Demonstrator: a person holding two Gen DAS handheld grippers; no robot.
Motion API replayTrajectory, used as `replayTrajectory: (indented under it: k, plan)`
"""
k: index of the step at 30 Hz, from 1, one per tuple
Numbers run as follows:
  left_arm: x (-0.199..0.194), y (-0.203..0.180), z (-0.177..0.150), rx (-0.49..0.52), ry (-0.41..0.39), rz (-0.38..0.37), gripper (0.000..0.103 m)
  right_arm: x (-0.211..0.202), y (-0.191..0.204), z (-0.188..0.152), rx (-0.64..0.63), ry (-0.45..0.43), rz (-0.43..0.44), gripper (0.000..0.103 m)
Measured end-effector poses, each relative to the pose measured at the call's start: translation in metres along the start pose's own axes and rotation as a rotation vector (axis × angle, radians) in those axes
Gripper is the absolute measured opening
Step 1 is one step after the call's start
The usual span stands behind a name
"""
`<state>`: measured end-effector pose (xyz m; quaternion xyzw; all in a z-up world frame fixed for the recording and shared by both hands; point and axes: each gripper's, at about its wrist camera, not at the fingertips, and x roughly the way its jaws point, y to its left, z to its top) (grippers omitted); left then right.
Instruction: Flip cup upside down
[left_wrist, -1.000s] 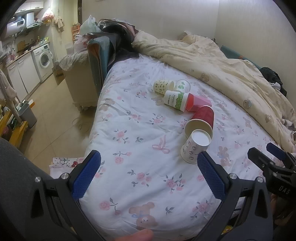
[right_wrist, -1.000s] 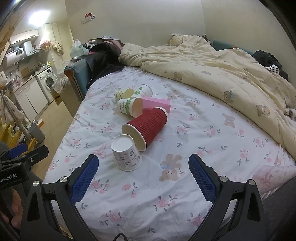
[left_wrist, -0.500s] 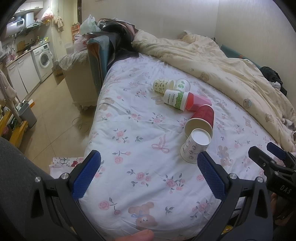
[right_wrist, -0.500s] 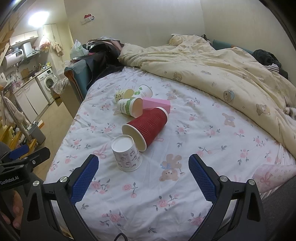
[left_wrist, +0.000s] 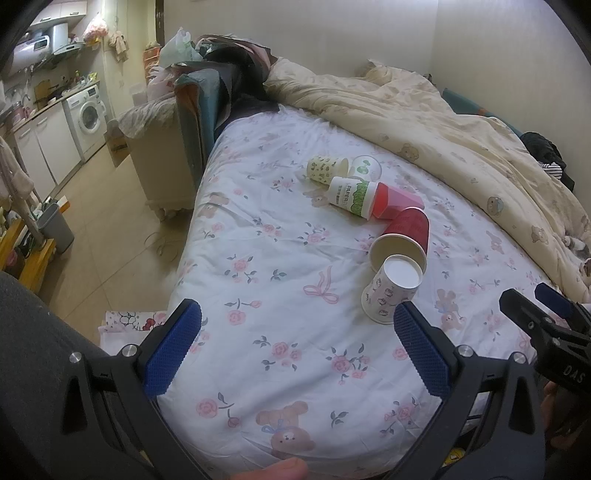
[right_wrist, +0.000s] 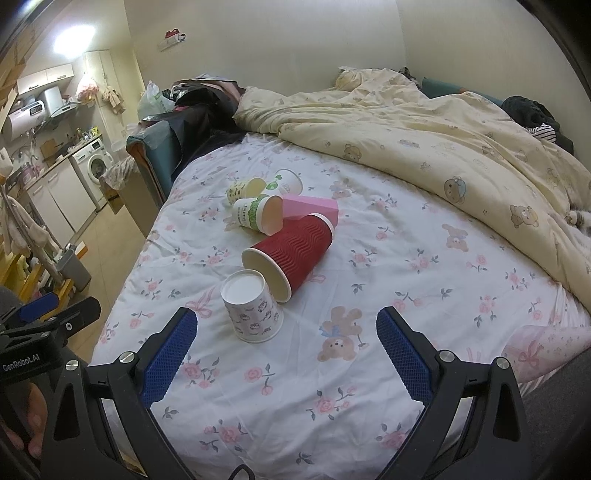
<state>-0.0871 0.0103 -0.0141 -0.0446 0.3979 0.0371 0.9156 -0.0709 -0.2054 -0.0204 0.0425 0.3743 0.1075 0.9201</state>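
white cup (right_wrist: 253, 308) inverted on bed | ahead of right jaws | unheld

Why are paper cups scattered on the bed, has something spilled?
Nothing looks spilled. Five cups lie tipped on the sheet: red cup, pink, green-print and two behind. Only the white cup stands, already bottom-up.

Your left gripper (left_wrist: 295, 354) has matt black plastic arms, knurled blue pads and shiny metal screws. At one o'clock stands a smooth paper cup (left_wrist: 389, 291); the red cup (right_wrist: 291, 251) looks ribbed. The sheet (left_wrist: 277, 266) is soft matt cloth.
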Motion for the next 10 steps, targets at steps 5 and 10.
replayTrajectory:
  k: [5,10]
  plan:
    - [0.0005,0.0001,0.0003,0.001,0.001,-0.001,0.103,0.0002,-0.0002,0.0003,-0.002,0.001,0.0,0.1]
    - [0.001,0.0005,-0.002,-0.005,-0.001,-0.006,0.103,0.0001,0.0002,-0.0003,0.001,0.0,0.0,0.1]
